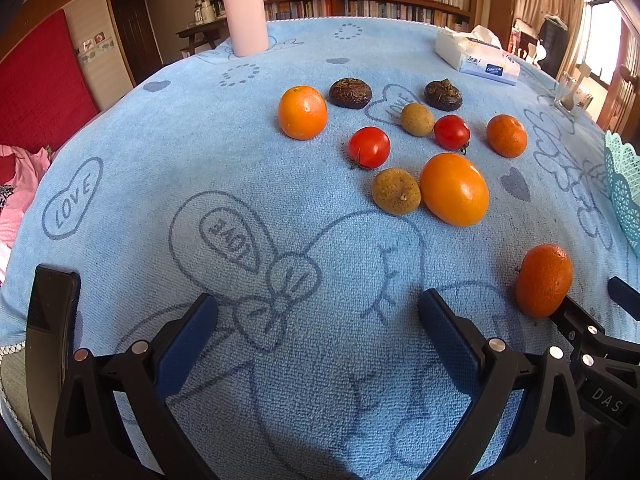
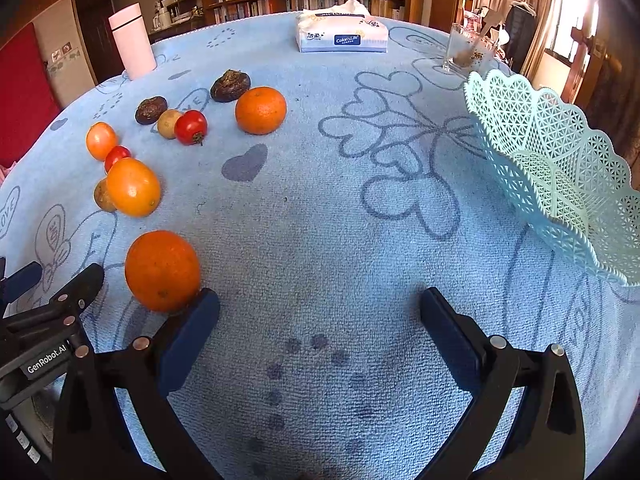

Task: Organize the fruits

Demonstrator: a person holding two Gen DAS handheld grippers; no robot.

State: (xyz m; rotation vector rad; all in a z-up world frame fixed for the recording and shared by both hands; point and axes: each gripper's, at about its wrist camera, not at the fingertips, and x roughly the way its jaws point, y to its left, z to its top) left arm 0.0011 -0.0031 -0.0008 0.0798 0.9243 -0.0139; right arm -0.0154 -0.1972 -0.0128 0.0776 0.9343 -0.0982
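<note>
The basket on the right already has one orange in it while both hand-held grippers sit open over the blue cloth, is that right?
Not quite: the basket shows no fruit in it; the right wrist view shows only bare lattice. The nearest orange lies on the blue cloth, beside the right hand-held gripper. The rest holds: it and the left hand-held gripper are open.

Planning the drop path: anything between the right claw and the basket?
No. In the right wrist view only bare blue towel lies between the open right claw and the mint basket; the nearest orange sits off its left finger.
</note>
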